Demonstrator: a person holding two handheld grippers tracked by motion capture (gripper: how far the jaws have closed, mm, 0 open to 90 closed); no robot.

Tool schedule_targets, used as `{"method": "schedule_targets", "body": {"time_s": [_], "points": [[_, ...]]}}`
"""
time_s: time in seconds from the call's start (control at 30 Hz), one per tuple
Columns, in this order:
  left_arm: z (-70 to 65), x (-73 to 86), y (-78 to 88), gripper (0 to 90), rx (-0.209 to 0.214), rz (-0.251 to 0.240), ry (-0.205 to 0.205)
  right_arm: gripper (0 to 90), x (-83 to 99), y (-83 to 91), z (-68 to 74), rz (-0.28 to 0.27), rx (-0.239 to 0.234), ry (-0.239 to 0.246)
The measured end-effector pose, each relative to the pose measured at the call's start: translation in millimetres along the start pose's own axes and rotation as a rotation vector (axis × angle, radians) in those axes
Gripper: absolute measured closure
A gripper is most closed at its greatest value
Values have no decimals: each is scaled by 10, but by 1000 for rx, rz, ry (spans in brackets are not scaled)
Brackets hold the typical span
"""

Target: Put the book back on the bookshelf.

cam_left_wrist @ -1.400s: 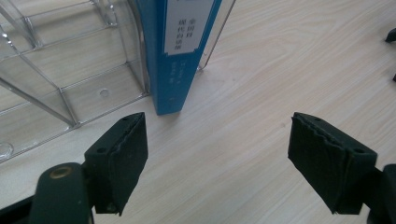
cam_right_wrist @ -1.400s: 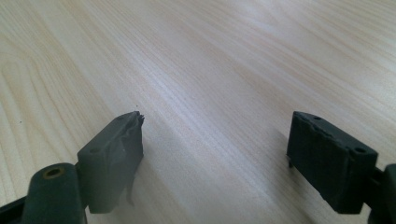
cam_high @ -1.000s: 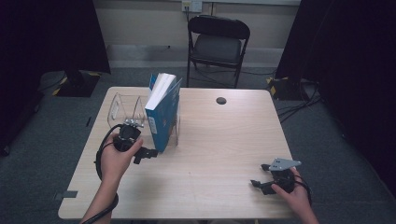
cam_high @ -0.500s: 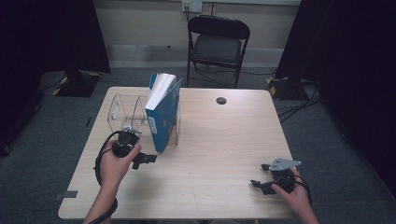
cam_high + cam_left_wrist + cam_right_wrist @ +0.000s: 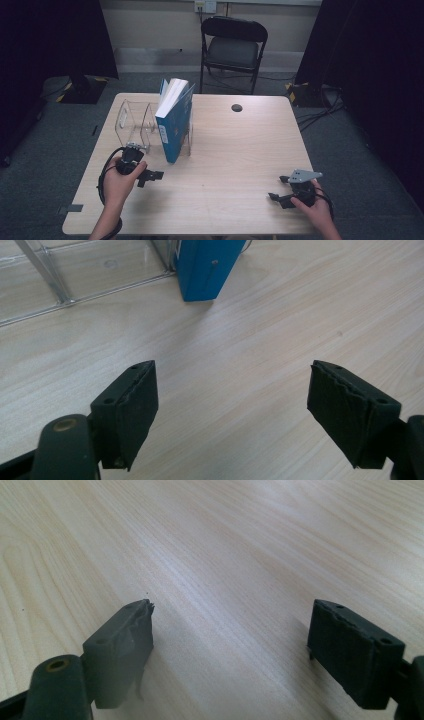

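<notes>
From the high view, your book (image 5: 175,120) is already standing in the clear rack (image 5: 131,120) on the table (image 5: 235,165), so that bit looks done. Left gripper (image 5: 232,405) view: fingers wide, nothing in them, book just ahead. Right gripper (image 5: 230,645) view: wide too, bare table. Probably just parking left.

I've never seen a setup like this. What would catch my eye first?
Probably the blue book, standing upright in a clear rack at the table's left. Then the two hand-held grippers: the left gripper near the book, the right gripper at the near right, both open and empty.
</notes>
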State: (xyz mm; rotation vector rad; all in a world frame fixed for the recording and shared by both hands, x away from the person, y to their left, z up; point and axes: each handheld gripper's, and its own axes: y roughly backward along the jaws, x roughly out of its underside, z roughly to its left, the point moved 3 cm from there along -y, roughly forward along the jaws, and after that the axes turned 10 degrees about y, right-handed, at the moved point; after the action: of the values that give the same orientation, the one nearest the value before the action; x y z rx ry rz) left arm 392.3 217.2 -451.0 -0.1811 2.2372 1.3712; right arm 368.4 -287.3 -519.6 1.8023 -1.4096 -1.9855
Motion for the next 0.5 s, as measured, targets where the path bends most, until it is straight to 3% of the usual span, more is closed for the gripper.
{"method": "schedule_targets", "body": {"time_s": [0.5], "points": [[109, 160, -83, 197, 1, 5, 12, 177, 0, 1, 1, 1, 0, -1]]}}
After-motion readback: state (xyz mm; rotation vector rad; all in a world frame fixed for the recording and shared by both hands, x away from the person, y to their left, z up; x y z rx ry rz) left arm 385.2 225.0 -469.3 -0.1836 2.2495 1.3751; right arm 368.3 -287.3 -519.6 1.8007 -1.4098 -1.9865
